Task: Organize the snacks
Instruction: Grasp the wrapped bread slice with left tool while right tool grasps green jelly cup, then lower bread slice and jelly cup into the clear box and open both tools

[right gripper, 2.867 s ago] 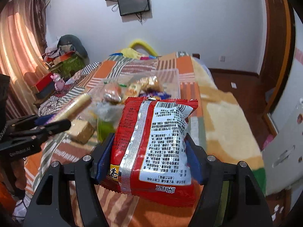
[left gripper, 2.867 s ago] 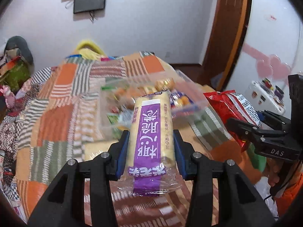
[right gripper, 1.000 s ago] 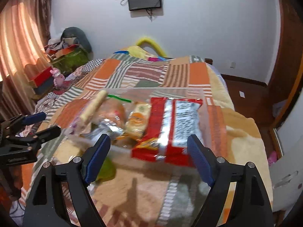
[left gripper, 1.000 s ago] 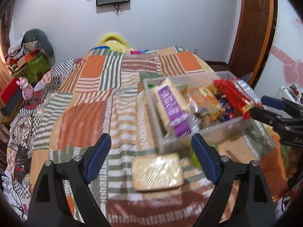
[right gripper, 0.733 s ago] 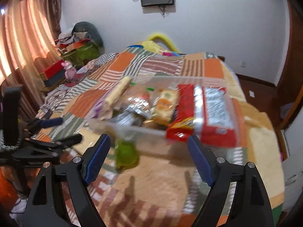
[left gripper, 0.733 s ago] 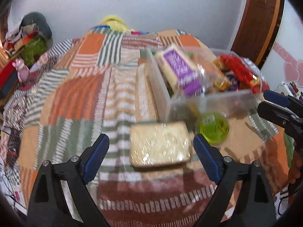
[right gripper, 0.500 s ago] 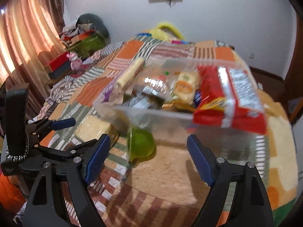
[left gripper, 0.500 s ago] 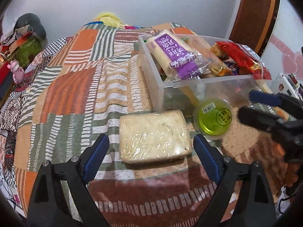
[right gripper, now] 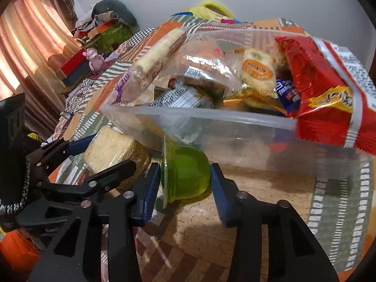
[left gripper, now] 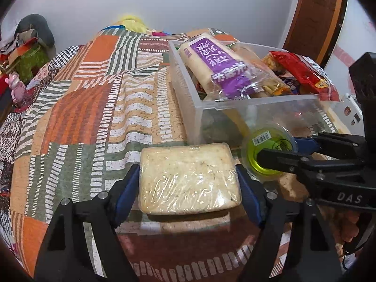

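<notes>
Left wrist view: my left gripper (left gripper: 189,183) sits low over the patchwork blanket (left gripper: 77,108), blue pads on either side of the plastic-wrapped pale noodle block (left gripper: 188,181).
Left fingers: closed in against the two short ends of the block; pads touch the wrap, block lying flat on the blanket.
Right wrist view: my right gripper (right gripper: 185,176) straddles the green jelly cup (right gripper: 186,172), which lies tipped on its side with the foil lid facing left.
Right fingers: one pad against the lid rim, the other against the cup's base; the cup rests on the blanket, pressed between them.
Cup position: just in front of the clear plastic bin (right gripper: 235,117), nearly touching its near wall; just beside the noodle block, to its right.
Bin: clear, rectangular, standing on the blanket beyond both grippers, heaped above its rim.
Bin contents, left side: long pale roll in a purple-labelled wrapper (left gripper: 218,68), propped on the pile and sticking over the rim.
Bin contents, right side: red snack bag (right gripper: 326,89), hanging over the near right corner.
Bin contents, middle: small orange-labelled cracker pack (right gripper: 257,70) among mixed wrappers I cannot identify.
Background: pink toy figure (right gripper: 94,60) beside the bed, near the orange curtain (right gripper: 28,47).
</notes>
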{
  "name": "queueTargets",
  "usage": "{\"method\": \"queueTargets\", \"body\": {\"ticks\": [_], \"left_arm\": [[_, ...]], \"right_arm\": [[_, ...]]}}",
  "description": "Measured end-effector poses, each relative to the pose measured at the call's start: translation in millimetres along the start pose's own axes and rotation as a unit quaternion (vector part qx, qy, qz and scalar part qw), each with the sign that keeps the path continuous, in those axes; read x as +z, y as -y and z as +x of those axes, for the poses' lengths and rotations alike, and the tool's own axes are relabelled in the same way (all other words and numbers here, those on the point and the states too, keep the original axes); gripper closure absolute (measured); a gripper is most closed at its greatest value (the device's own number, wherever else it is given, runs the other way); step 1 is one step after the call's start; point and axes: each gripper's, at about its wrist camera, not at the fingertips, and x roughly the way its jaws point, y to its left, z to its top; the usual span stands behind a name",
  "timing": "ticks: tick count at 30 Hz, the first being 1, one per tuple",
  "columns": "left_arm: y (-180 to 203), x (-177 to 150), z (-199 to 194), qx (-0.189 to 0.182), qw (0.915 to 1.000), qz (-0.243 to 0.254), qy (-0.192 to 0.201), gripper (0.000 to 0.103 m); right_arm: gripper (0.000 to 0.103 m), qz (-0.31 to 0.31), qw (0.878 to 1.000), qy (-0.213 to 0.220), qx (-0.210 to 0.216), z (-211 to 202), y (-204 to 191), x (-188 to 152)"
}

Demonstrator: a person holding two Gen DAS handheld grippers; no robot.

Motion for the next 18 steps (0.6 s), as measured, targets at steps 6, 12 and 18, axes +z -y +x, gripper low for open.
{"method": "queueTargets", "body": {"ticks": [6,12,18], "left_arm": [[4,-1,-15,0.0,1.0,0.004,0.004,0.026],[14,5,-44,0.0,0.9995,0.01,0.03,0.026],[29,19,-72,-0.008,0.9978,0.02,0.063,0.026]], "right_arm": [[0.066,-0.013,1.0,0.016,-0.016,-10,-6,-5],[0.066,-0.027,0.998,0.04,-0.032,-33,-7,-8],[0.066,-0.017,0.996,0.077,-0.044,-66,5,-8]]}}
